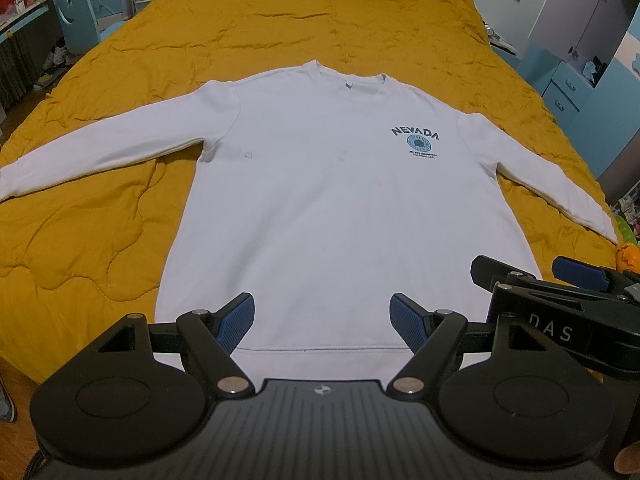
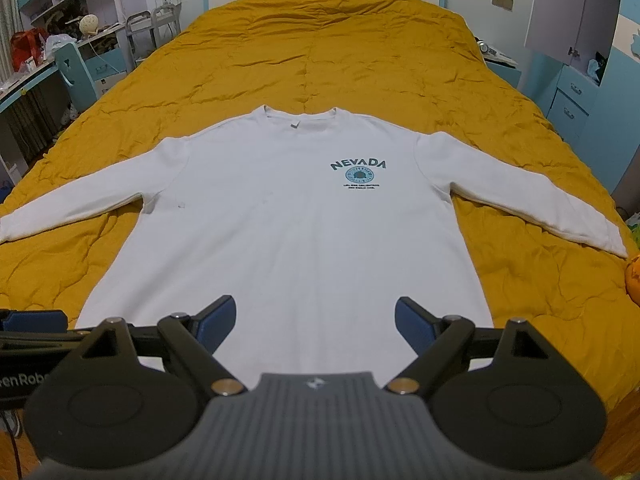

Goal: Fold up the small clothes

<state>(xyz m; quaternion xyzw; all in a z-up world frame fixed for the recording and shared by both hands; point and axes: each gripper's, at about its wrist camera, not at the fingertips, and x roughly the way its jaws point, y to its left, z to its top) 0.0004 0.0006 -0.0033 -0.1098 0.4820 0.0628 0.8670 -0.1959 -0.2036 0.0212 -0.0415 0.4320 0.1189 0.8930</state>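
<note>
Mustard quilt (image 1: 280, 20), sweatshirt (image 1: 320, 200) beyond left gripper (image 1: 322, 318)

Matt white cotton-like sweatshirt (image 1: 320, 208), quilted mustard cloth bedspread (image 1: 280, 24) with slight sheen, ribbed blue tong pads (image 1: 236, 322)

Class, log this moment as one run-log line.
stage: pre-fold | white sweatshirt: flat, sleeves spread, on yellow quilt | left hand-held gripper: open, empty | right hand-held gripper: open, empty

The white sweatshirt (image 2: 288, 216) says "NEVADA" (image 2: 358, 165) on the chest; smaller lines under it are too tiny to read. Right gripper (image 1: 540, 276) shows "DAS" (image 1: 550, 331).
</note>
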